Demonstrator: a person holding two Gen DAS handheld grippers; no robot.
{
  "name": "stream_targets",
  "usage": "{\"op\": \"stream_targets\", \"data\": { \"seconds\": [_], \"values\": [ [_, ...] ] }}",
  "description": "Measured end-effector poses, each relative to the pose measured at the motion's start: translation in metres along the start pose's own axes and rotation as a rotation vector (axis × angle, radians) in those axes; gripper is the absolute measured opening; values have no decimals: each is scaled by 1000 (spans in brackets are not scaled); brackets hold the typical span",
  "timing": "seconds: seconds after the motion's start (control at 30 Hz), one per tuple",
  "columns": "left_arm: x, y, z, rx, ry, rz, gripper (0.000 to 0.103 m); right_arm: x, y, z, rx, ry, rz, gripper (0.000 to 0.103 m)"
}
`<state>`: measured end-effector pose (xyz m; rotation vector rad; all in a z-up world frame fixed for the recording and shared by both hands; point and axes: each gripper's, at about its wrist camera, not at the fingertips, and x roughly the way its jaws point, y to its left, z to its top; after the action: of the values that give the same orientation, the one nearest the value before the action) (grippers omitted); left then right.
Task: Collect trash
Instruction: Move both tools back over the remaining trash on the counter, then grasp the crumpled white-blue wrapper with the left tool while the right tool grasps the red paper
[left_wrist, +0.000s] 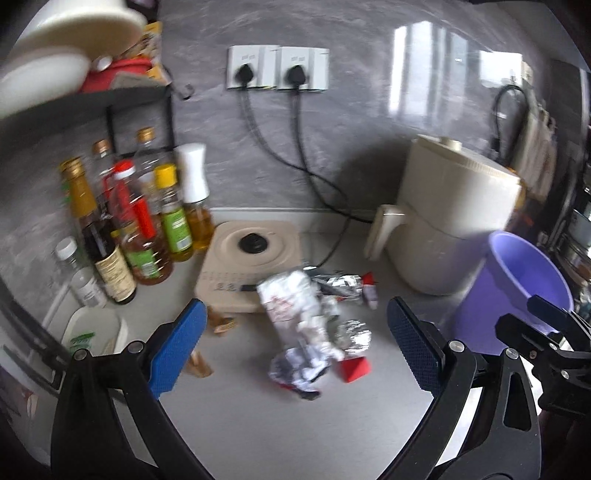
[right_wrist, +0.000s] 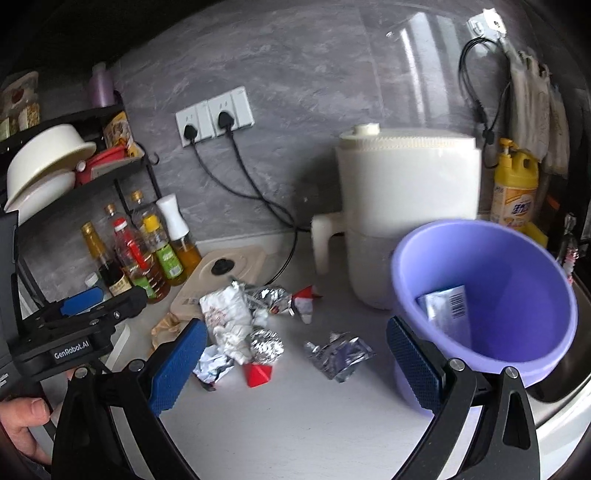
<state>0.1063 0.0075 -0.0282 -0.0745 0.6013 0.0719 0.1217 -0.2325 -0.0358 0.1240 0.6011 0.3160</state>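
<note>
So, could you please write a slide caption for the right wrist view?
Open right gripper hovers over crumpled wrappers beside a purple bin already holding one packet.

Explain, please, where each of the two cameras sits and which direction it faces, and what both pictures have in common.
Left wrist: on the left gripper, facing the countertop's wrapper pile and grey wall; its open jaws and the other gripper's tip show.
Right wrist: on the right gripper, further right, facing the purple bucket; its open jaws, the left gripper and a hand show.
Shared: wrappers, bucket, white appliance, bottles, wall sockets.
</note>
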Motion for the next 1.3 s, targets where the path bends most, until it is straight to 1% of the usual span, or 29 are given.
{"op": "stream_targets", "data": {
  "seconds": [0.17, 0.27, 0.43, 0.53, 0.63, 0.73, 0.8, 0.83, 0.93, 1.0, 1.17, 1.3],
  "values": [
    [6, 20, -9, -23, 14, 62, 97, 15, 11, -7, -40, 32, -4, 95],
    [9, 28, -14, -41, 26, 73, 97, 25, 15, -11, -45, 52, 7, 95],
    [13, 31, -20, -29, 28, 104, 97, 41, 16, -18, -38, 104, 42, 95],
    [20, 31, -25, -16, 48, 77, 97, 50, 18, -23, -59, 135, 42, 95],
    [31, 29, -30, -7, 81, 17, 97, 55, 18, -26, -76, 161, 17, 95],
    [46, 22, -37, 1, 122, 5, 97, 59, 14, -30, -77, 187, 30, 93],
    [58, 19, -43, -15, 157, 0, 97, 61, 14, -32, -87, 202, 31, 88],
    [64, 18, -46, -30, 171, -11, 97, 63, 12, -34, -91, 214, 30, 87],
    [78, 14, -53, -35, 194, 0, 97, 66, 7, -36, -84, 231, 23, 82],
    [85, 12, -57, -35, 204, -8, 96, 68, 4, -37, -73, 240, 28, 81],
    [100, 3, -61, -26, 224, -29, 91, 74, -1, -44, -66, 257, 32, 80],
    [114, -3, -66, -26, 238, -27, 88, 79, -4, -49, -58, 275, 22, 77]
  ]
}}
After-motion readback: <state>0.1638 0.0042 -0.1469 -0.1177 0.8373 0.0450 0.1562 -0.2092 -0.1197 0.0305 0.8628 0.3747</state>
